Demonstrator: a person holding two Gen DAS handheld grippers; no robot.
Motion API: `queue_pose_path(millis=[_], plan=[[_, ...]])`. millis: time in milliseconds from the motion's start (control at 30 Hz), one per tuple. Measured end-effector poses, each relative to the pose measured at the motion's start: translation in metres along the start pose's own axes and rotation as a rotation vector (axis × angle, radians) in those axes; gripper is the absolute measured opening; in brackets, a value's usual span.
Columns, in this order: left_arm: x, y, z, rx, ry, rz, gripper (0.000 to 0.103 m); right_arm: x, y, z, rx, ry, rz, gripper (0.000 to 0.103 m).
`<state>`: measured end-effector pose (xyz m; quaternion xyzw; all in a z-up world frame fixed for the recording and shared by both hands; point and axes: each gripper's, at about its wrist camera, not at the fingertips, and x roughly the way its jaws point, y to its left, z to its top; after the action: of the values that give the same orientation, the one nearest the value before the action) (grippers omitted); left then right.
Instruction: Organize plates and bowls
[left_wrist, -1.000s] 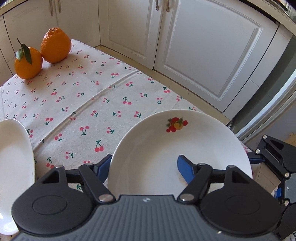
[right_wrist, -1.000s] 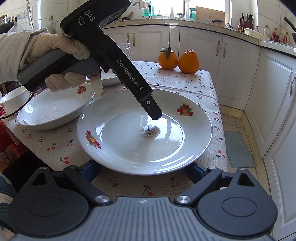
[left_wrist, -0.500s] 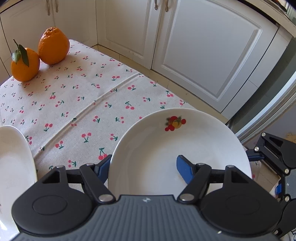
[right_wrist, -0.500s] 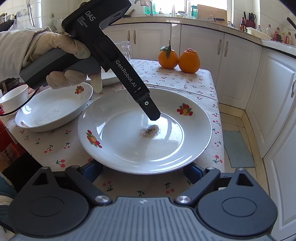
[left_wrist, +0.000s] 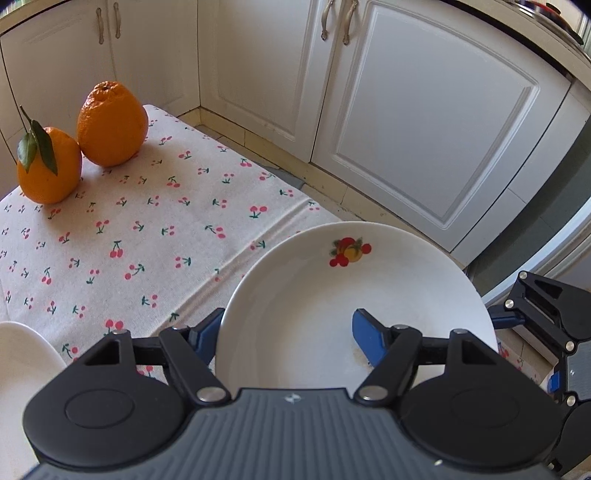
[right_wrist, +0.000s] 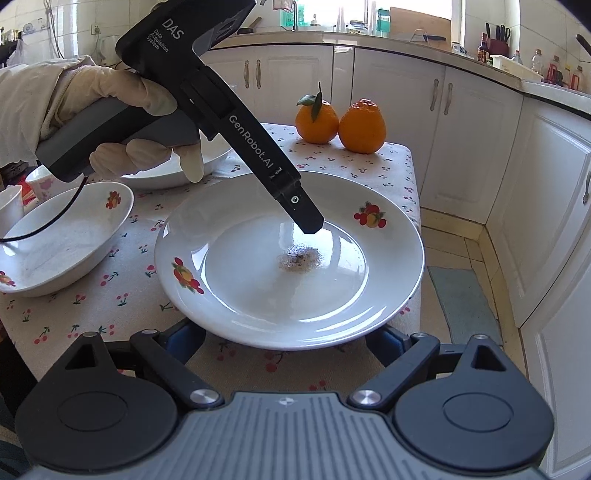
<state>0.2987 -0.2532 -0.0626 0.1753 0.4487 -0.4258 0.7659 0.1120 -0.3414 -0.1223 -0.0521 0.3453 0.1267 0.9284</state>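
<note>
1. Since the left gripper is wide open and has hold of nothing, the grip on the fruit-printed plate has yet to be made. One blue finger hangs over the plate's well, and the other sits outside the rim on the tablecloth side.
2. The plate lies at the near corner of the table, well apart from the two oranges. Whether its underside rests fully on the cloth cannot be told.
3. To close well, I would judge that the outer finger must slip beneath the rim and the inner one press on the sloped wall. Glazed porcelain is slick, so the pads should bite deep rather than at the lip.
4. Keep the inner finger clear of the speckled residue at the plate's centre, since grit under a pad may let it slide.
5. The right gripper is also spread wide and empty. The plate's near rim hides its fingertips, so I cannot tell whether they touch it. It could steady that edge while the left one closes.
6. Lift level, because a one-sided grip will tend to tip the far edge down.
7. The likely destination is the shallow fruit-printed bowl to the left, so approach it low and set the plate down gently.
</note>
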Motion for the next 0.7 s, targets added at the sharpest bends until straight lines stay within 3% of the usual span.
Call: queue_pose_path(millis=[700], plan=[[0.022,0.020,0.019,-0.012,-0.009,0.010,0.072,0.029,-0.022,0.020,0.016,0.008,-0.008,0.096]])
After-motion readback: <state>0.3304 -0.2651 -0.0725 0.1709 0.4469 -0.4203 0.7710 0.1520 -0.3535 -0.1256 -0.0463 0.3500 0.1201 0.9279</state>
